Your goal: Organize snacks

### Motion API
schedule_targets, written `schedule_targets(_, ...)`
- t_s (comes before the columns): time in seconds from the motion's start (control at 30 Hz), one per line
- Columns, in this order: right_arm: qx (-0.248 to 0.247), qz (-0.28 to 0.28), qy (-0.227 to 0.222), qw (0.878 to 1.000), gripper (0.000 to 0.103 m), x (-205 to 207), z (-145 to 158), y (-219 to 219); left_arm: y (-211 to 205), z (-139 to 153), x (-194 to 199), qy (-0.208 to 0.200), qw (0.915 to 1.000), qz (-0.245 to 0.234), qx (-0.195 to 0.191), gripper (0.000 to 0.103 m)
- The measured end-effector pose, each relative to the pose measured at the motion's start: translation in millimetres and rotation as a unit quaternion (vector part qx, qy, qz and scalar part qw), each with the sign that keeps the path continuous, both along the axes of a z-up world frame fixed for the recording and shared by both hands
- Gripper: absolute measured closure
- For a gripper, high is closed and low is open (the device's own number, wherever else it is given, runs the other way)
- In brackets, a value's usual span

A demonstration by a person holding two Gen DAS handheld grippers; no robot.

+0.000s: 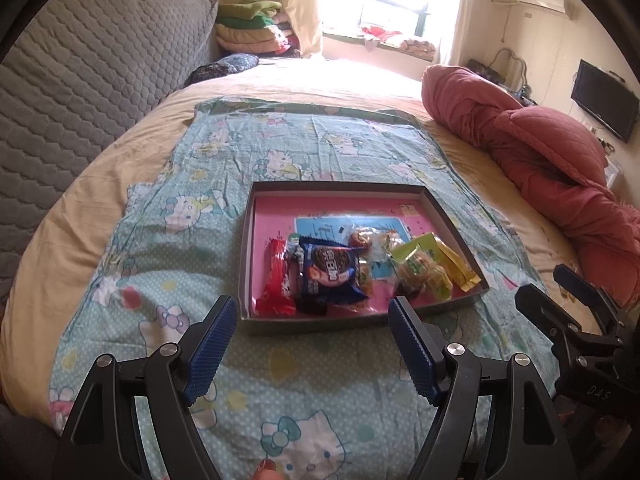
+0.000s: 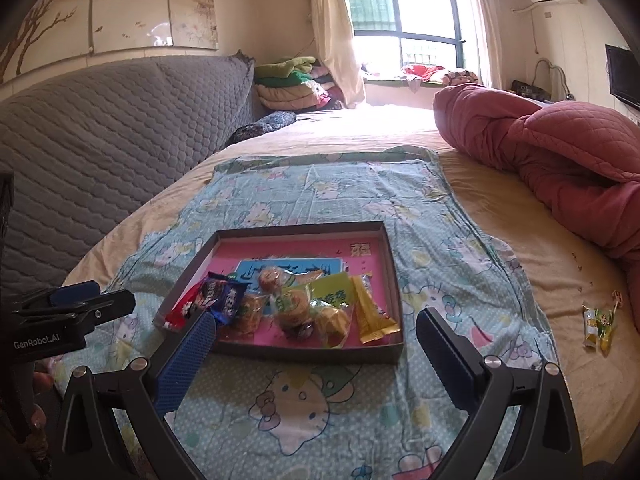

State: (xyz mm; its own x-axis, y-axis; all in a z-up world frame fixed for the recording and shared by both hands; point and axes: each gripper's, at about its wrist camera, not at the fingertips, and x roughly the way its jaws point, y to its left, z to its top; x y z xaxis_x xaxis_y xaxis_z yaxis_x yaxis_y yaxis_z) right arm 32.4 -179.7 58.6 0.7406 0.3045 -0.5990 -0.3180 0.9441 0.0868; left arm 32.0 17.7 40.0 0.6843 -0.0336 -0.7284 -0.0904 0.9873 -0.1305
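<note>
A shallow grey box with a pink floor lies on a cartoon-cat cloth on the bed. Inside it are a red packet, a blue cookie packet, clear-wrapped pastries, a green packet and a yellow bar. My left gripper hovers open just short of the box's near wall, nothing between its fingers. My right gripper stands open over the box's near edge, also holding nothing. A loose green-yellow snack lies on the sheet far right.
A rolled pink quilt lies along the right side of the bed. A grey quilted headboard cover rises on the left. Folded blankets are stacked near the window. The right gripper shows in the left wrist view.
</note>
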Motion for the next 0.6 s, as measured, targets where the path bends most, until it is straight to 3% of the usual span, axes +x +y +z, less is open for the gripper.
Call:
schedule_targets(0.27,-0.001,0.006,0.000,1.000,0.002,-15.2,9.6,6.8,-7.0,-0.4,-15.7,0.010,0.9999,-0.003,-0.002,0.024)
schedule_targets(0.6,-0.004,-0.008,0.024,1.000,0.002,-36.8,2.1,3.7,-12.0,-13.8,-36.6,0.039,0.9986,0.000,-0.035,0.024)
